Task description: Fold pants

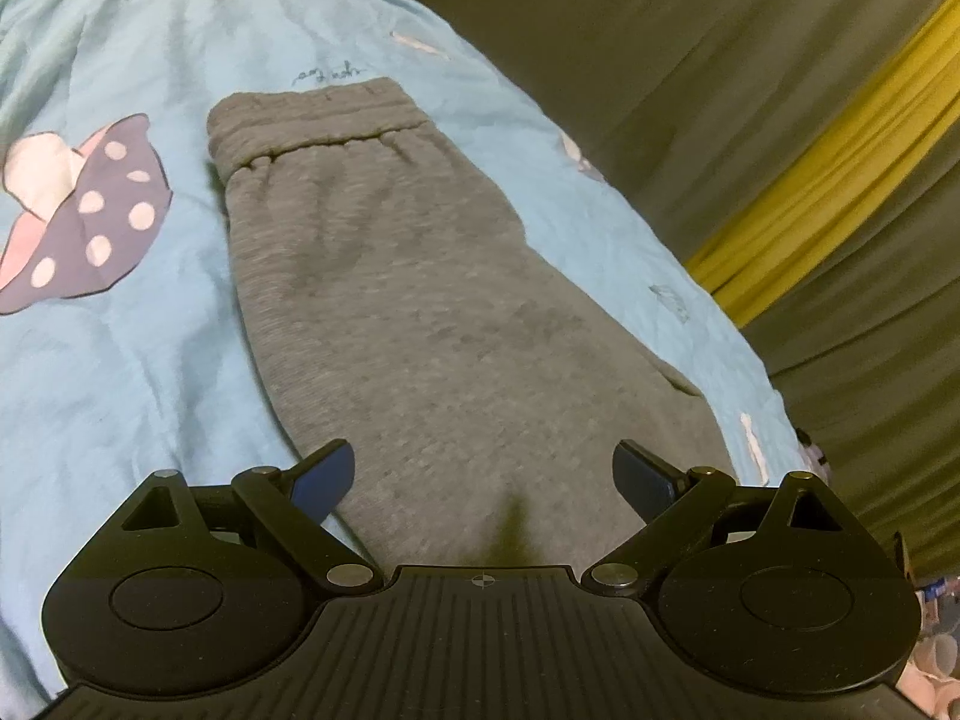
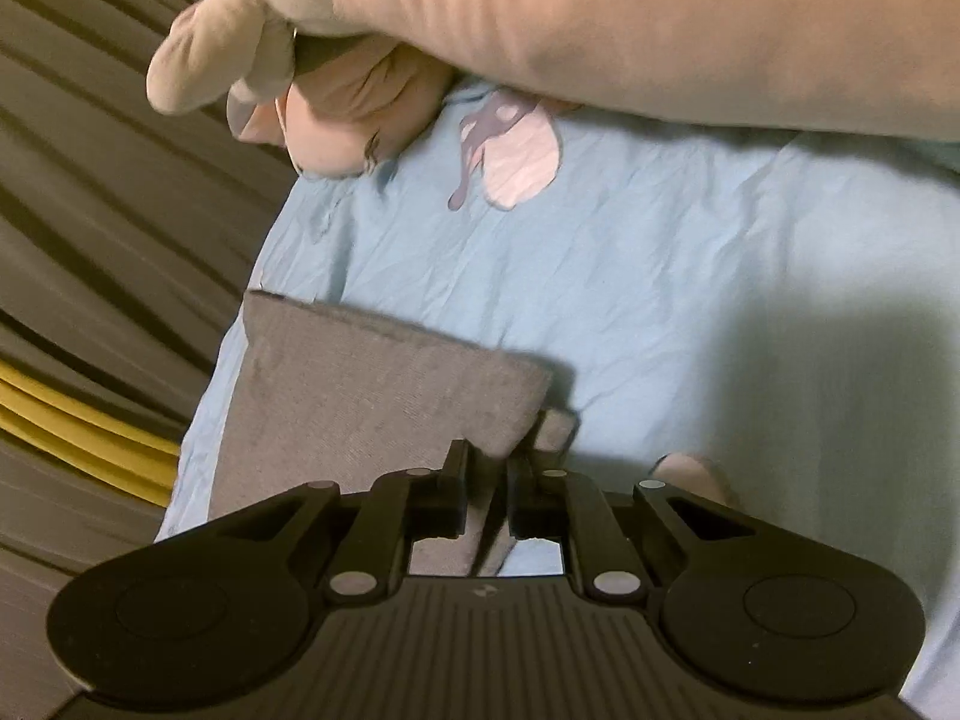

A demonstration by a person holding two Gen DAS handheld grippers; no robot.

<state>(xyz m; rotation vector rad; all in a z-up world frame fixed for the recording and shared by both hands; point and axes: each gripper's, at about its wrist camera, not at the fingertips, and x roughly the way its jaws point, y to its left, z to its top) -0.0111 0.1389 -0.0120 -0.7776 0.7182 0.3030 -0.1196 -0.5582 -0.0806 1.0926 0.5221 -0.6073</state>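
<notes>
Grey sweatpants [image 1: 420, 312] lie flat on a light blue bedsheet [image 1: 90, 360], the elastic waistband [image 1: 312, 114] at the far end. My left gripper [image 1: 483, 471] is open and hovers over the near part of the pants, its blue-padded fingers [image 1: 327, 474] apart. In the right wrist view, the leg end of the pants [image 2: 372, 396] lies on the sheet [image 2: 690, 300]. My right gripper [image 2: 486, 468] is shut on the edge of the grey fabric, jaws close together around a fold.
The sheet has a polka-dot bow print [image 1: 102, 210]. The bed edge runs along the right, with a dark olive curtain and yellow stripe [image 1: 840, 138] beyond. In the right wrist view, the person's other arm in a pale sleeve [image 2: 600, 18] reaches across above the bed.
</notes>
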